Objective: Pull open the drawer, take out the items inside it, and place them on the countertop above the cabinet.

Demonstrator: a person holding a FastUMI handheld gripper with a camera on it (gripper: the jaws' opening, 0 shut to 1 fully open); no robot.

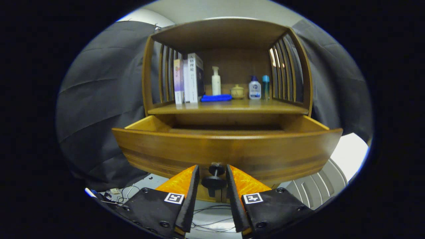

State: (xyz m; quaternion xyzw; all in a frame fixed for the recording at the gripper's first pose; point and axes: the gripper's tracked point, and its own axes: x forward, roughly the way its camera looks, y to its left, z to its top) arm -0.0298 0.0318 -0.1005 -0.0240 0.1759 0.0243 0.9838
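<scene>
At the front of the cabinet (229,36), the drawer (229,147) is standing pulled well out, its inside hidden from here behind the tall front board. The gripper (214,171) is sitting low against that board, its two fingers flanking the dark knob (214,181) with narrow gaps showing on both sides, so the jaws are resting slightly apart and not clamping it. Above the drawer, the countertop (229,107) is carrying a row of things: books (189,79) are standing upright toward its left edge, a blue cloth (216,98) is lying just beside them, and a white pump bottle (216,81) is standing behind the cloth. A small lidded jar (237,92) is sitting near the middle, with a white-and-blue bottle (254,88) and a slim teal bottle (265,87) standing close together toward the right edge. Loose cables (212,217) are lying on the floor beneath the fingers.
</scene>
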